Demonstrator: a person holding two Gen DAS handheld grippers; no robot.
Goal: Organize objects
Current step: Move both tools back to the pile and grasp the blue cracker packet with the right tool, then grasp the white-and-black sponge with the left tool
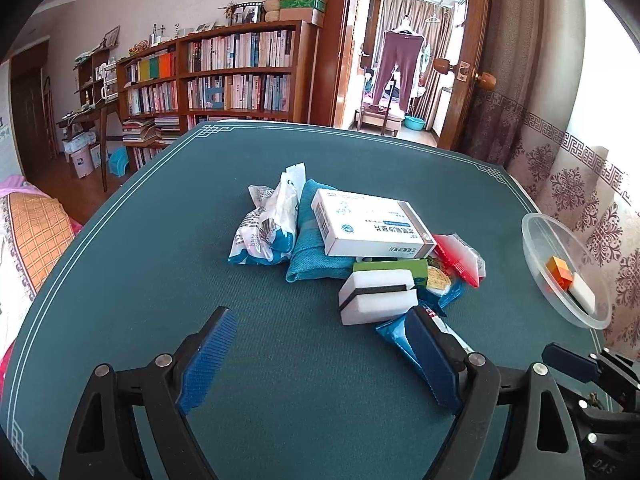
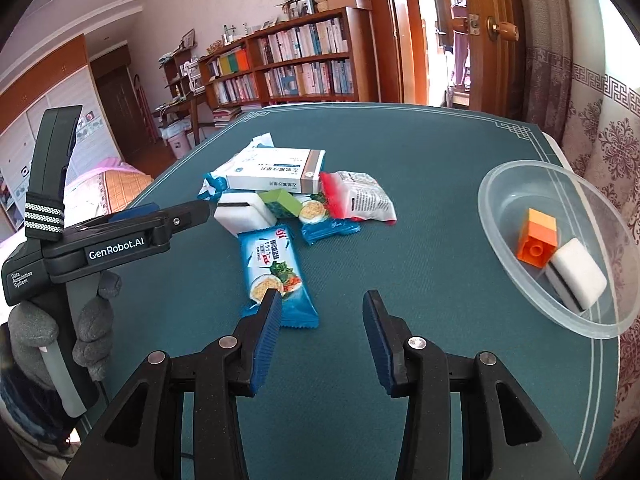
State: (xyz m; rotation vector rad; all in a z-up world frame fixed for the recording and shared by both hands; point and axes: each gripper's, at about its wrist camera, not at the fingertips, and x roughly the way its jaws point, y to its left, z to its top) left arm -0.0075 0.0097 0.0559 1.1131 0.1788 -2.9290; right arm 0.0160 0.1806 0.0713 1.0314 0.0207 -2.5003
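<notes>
- Now the left gripper (image 1: 320, 354) hovers over the green counter (image 1: 160, 248), jaws wide apart with nothing between them.
- Just past its fingertips lies a white sponge with a black stripe (image 1: 376, 296), at the near edge of the pile.
- Behind the sponge, a white medicine box (image 1: 372, 224) rests on a teal cloth (image 1: 308, 240), with a red-edged packet (image 1: 460, 258) to the right.
- The right gripper (image 2: 322, 312) has its jaws apart and empty; a blue cracker packet (image 2: 272, 268) lies just beside its left finger.
- A clear plastic bowl (image 2: 500, 188) at the counter's right edge holds an orange block (image 2: 538, 240) and a second white sponge (image 2: 580, 276).
</notes>
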